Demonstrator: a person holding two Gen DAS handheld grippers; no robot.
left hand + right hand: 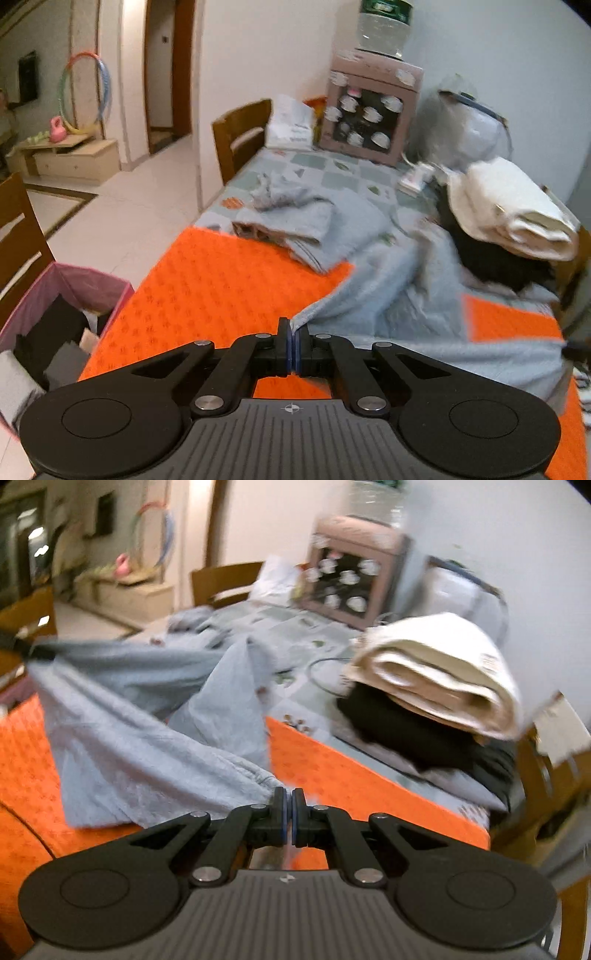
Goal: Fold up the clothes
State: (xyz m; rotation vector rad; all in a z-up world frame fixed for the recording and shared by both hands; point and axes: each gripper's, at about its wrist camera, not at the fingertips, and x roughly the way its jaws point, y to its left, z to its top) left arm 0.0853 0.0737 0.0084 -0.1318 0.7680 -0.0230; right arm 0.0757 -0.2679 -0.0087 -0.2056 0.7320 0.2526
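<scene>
Two grippers, left gripper and right gripper, each pinch an edge of the crumpled grey-blue cotton garment ahead, still spread unfolded; folded cream cloth lies beyond.

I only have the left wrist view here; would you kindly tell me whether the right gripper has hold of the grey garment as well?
Observer: Yes. The right gripper is shut on a gathered edge of the grey garment.
Operator: Thank you. Is the cloth hanging free between the two grippers?
Observer: Partly. In the right wrist view it runs taut up to the left gripper at the far left, while its lower part lies on the orange mat.
Operator: And is anything near the right gripper's side?
Observer: A folded cream garment sits on a black garment to the right, apart from the grey one, as far as this view shows.
</scene>
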